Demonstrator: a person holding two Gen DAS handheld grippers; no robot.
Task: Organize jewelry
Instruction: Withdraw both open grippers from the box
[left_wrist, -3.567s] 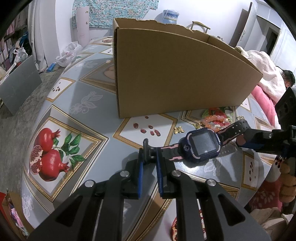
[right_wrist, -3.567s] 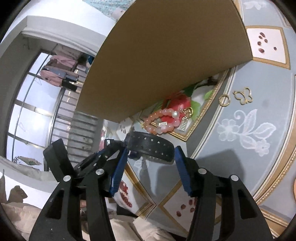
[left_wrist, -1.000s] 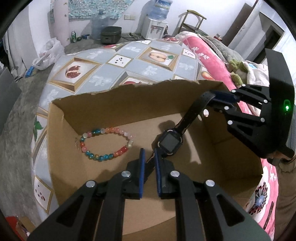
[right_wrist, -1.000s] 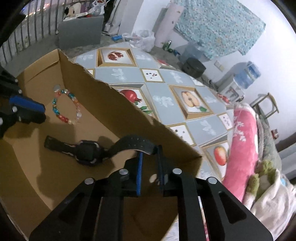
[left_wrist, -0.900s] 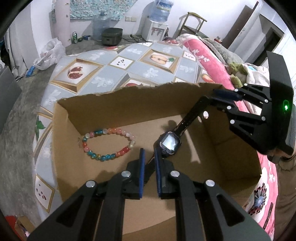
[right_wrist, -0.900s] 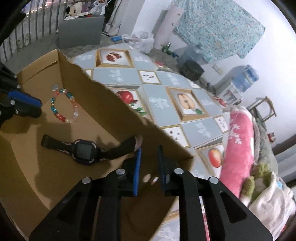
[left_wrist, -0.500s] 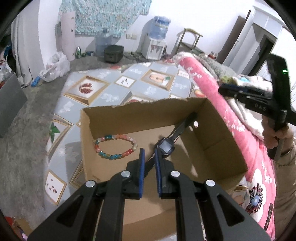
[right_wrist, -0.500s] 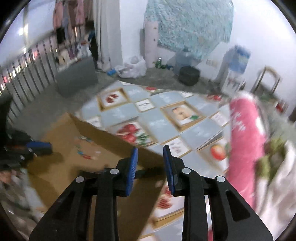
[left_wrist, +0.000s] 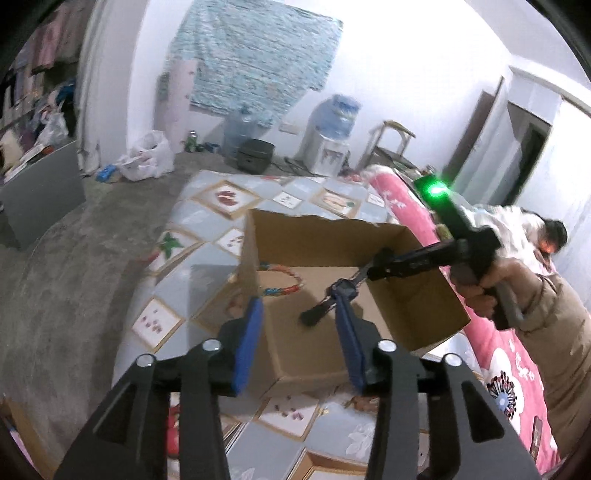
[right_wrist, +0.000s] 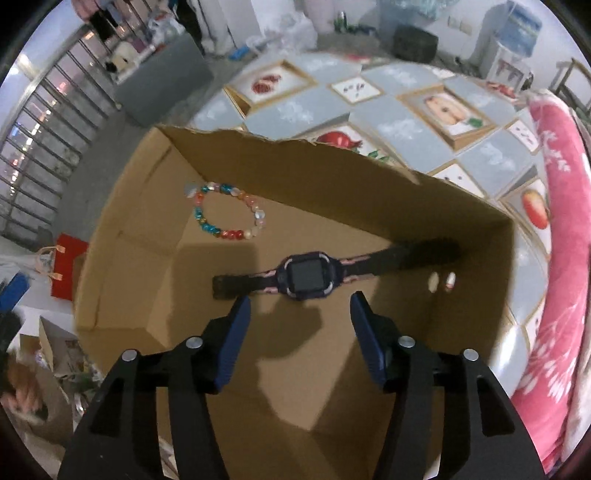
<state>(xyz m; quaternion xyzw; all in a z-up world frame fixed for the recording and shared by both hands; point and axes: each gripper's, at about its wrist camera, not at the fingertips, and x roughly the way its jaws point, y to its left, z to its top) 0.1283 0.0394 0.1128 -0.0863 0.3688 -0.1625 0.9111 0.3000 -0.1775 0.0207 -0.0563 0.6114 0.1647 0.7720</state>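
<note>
Here the cardboard box (right_wrist: 388, 192) sits on a mattress (right_wrist: 402, 125) printed with fruit pictures, the smartwatch (right_wrist: 306, 275) and beaded bracelet (right_wrist: 229, 214) lying flat inside. Both the left gripper (left_wrist: 299, 343) and right gripper (right_wrist: 299, 332) have just spread their jaws, nothing between them. A water dispenser (left_wrist: 332, 136) stands by the white wall.

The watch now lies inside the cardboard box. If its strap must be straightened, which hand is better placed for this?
Probably the right. The right gripper hangs open directly above the watch inside the cardboard box. The left gripper, also open, sits outside the box's near wall, so it would need to reach in.
</note>
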